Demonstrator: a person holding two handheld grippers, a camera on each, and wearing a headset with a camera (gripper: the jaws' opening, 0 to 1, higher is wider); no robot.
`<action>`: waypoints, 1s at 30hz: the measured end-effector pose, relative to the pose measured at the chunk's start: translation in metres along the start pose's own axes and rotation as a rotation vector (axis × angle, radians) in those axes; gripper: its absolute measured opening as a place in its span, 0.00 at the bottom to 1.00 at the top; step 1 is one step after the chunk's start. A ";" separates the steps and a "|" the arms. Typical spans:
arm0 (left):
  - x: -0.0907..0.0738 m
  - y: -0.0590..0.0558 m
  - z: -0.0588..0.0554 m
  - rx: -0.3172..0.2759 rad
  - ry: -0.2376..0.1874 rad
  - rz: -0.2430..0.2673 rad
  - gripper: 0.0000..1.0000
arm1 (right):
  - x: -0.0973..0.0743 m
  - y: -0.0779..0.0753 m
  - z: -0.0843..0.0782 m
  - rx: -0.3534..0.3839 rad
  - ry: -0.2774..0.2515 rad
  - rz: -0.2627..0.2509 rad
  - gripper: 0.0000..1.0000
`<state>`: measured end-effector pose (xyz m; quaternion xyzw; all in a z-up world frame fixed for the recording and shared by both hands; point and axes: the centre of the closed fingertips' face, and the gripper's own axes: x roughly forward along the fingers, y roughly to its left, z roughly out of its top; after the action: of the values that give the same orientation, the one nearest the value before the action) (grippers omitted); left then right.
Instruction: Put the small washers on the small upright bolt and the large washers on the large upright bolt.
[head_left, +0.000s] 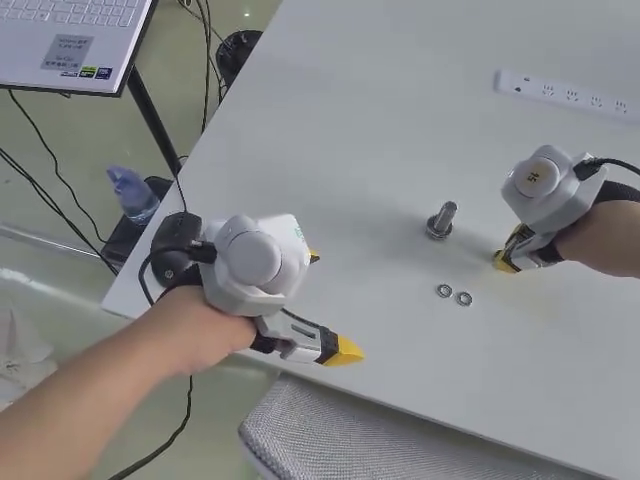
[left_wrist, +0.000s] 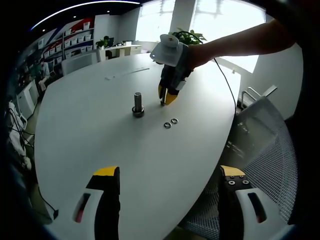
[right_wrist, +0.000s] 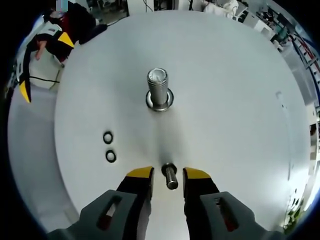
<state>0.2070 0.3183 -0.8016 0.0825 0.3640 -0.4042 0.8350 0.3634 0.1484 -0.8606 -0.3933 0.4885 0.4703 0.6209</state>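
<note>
With jaws narrowly parted around the small silver upright bolt (right_wrist: 170, 177) but clamping nothing, the right gripper (right_wrist: 167, 173) seems to be steadying it, so next the wide-open, empty left gripper (left_wrist: 168, 171) likely must pinch one of two small steel ring washers (right_wrist: 107, 137) on the white table (right_wrist: 225, 100) near the large steel upright bolt (right_wrist: 159, 87).

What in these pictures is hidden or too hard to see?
Head view: the right gripper hides the small bolt standing between its jaws.
Every view: at the foot of the large bolt, the collar is too small to count washers in.
Head view: the laptop is cut off by the top edge.
</note>
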 end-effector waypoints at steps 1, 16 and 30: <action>0.000 0.000 0.000 0.000 0.000 0.000 0.80 | -0.001 0.000 0.000 0.000 0.000 0.001 0.25; -0.001 -0.002 0.008 0.017 -0.016 0.000 0.80 | -0.026 -0.003 -0.002 0.014 -0.005 0.005 0.24; -0.011 -0.001 0.019 0.048 -0.011 0.004 0.81 | -0.056 0.000 0.011 -0.013 -0.036 0.009 0.24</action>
<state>0.2118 0.3162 -0.7802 0.1011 0.3495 -0.4114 0.8357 0.3613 0.1482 -0.8037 -0.3865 0.4759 0.4835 0.6248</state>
